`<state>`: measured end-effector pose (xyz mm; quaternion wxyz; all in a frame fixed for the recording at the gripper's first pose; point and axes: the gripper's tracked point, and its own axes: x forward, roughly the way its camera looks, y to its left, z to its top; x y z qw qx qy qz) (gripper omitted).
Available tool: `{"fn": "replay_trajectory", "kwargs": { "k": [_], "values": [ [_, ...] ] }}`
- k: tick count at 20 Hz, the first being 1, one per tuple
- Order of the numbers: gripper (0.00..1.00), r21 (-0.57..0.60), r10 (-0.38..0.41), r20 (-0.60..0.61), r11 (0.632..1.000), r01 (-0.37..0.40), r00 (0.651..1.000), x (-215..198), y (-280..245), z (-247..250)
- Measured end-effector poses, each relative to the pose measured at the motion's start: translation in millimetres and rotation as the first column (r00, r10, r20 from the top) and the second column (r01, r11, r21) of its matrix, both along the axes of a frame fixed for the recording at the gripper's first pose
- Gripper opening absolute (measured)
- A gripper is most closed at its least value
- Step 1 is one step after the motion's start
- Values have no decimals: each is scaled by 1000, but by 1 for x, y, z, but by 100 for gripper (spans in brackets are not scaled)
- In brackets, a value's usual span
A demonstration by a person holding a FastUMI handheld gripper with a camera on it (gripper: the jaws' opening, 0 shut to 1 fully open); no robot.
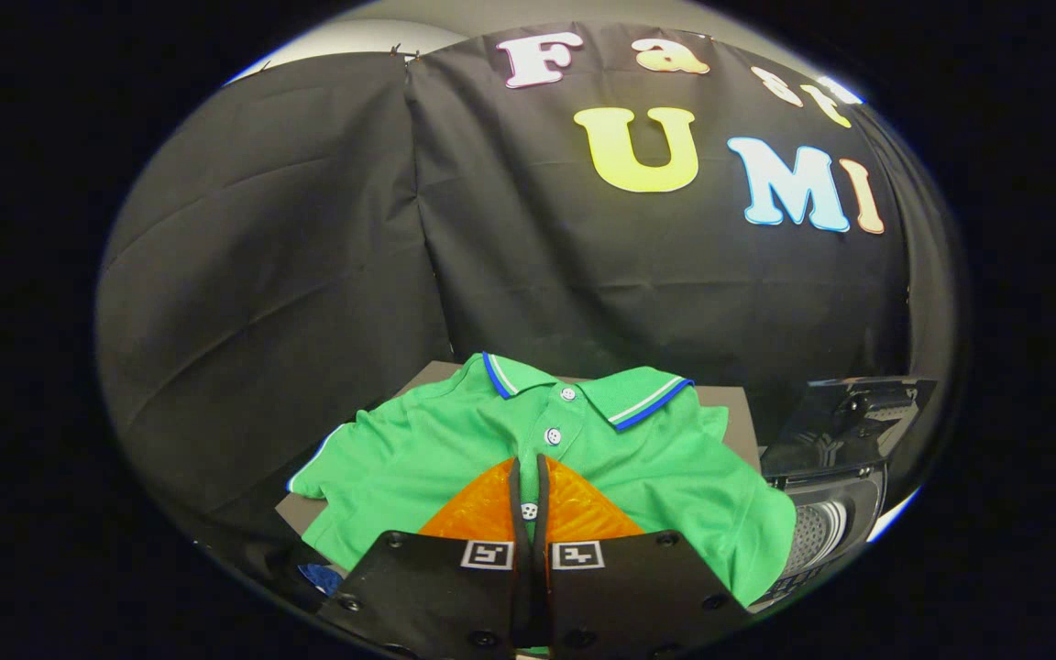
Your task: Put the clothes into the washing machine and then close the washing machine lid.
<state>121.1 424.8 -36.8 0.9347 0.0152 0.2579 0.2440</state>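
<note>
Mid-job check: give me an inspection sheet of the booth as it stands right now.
Surface: grey board under the shirt.
Job's things: green polo shirt lying flat, collar away from the fingers; washing machine beside it, lid raised, drum visible.
Clutter: small blue item by the shirt's hem, unclear what.
Grippers: gripper over the shirt's placket, fingers nearly together; grip on fabric cannot be confirmed.
Cables: nothing seen.
Surroundings: black cloth wall behind.

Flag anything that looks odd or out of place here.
Nothing stands out. The green shirt lies flat on the table, collar away from the claw, whose fingers are nearly together over its front. The washing machine beside the shirt has its lid up.
</note>
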Motion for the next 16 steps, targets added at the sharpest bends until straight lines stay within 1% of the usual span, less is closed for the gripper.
{"fn": "replay_trajectory", "kwargs": {
  "k": [7, 11, 16],
  "values": [
    [1, 46, -27, 24, 999, 26, 999, 12, -51, 22],
    [1, 55, -53, 66, 997, 49, 996, 20, -87, 40],
    [1, 58, -93, 75, 994, 89, 993, 27, -136, 41]
  ]
}}
